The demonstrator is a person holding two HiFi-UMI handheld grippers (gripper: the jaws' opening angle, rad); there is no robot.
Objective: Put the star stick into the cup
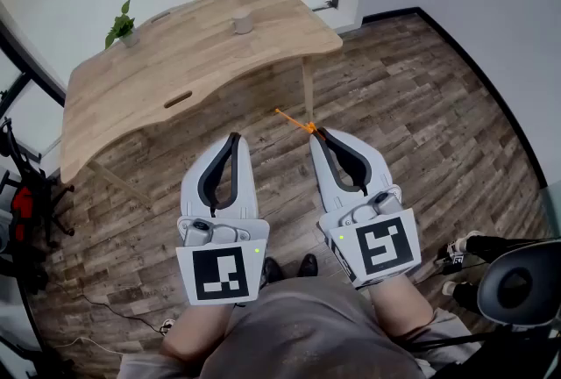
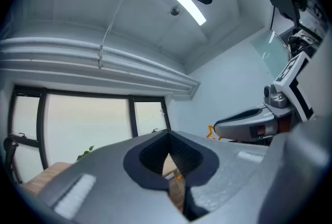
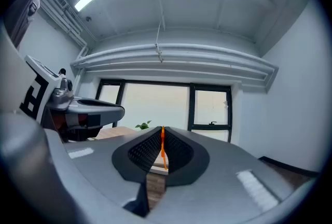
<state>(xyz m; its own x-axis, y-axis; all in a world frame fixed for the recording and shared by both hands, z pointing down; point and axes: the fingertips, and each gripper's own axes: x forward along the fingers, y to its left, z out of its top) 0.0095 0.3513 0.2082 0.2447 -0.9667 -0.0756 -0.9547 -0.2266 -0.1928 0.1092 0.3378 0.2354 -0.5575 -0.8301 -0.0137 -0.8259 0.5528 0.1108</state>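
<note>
My right gripper point(image 1: 319, 133) is shut on the thin orange star stick point(image 1: 292, 120), which sticks out left and forward from its tips over the wooden floor. In the right gripper view the stick point(image 3: 163, 148) shows as an orange line pinched between the dark pads. The grey cup point(image 1: 242, 21) stands upright on the wooden table point(image 1: 175, 61), near its far right part, well ahead of both grippers. My left gripper point(image 1: 233, 139) is shut with nothing in it, level with the right one. The left gripper view shows the stick's star end point(image 2: 211, 132) beside the right gripper point(image 2: 249, 124).
A small potted plant point(image 1: 123, 25) stands at the table's far left corner. A slot point(image 1: 178, 98) is cut near the table's front edge. Table legs point(image 1: 308, 92) drop to the floor ahead of my right gripper. A black chair point(image 1: 22, 202) is at the left, a round stool point(image 1: 517, 288) at the right.
</note>
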